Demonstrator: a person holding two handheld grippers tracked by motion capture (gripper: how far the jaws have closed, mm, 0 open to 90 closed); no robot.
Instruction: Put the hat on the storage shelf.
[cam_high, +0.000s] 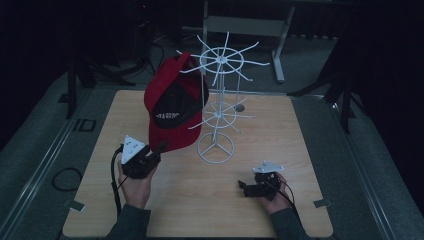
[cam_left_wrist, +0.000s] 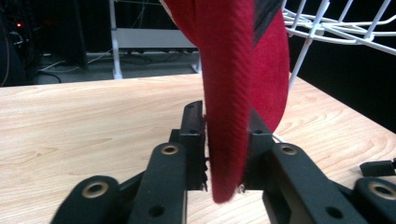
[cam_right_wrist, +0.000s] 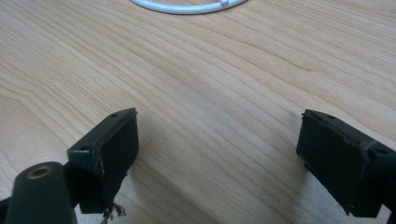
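A red cap (cam_high: 172, 102) with a black inner panel hangs from an arm of the white wire rack (cam_high: 216, 107) at the table's middle. Its brim (cam_left_wrist: 229, 107) points down, and my left gripper (cam_high: 152, 154) is shut on the brim's lower edge, left of the rack's base. In the left gripper view the jaws press the red fabric from both sides (cam_left_wrist: 224, 154). My right gripper (cam_high: 245, 187) rests low on the table at the front right, jaws wide apart with only bare wood between them (cam_right_wrist: 217, 154).
The rack's round white base (cam_right_wrist: 187, 5) lies just ahead of the right gripper. The wooden table (cam_high: 280, 150) has bare room around both hands. Dark stands and a grey frame (cam_high: 245, 25) stand beyond the far edge.
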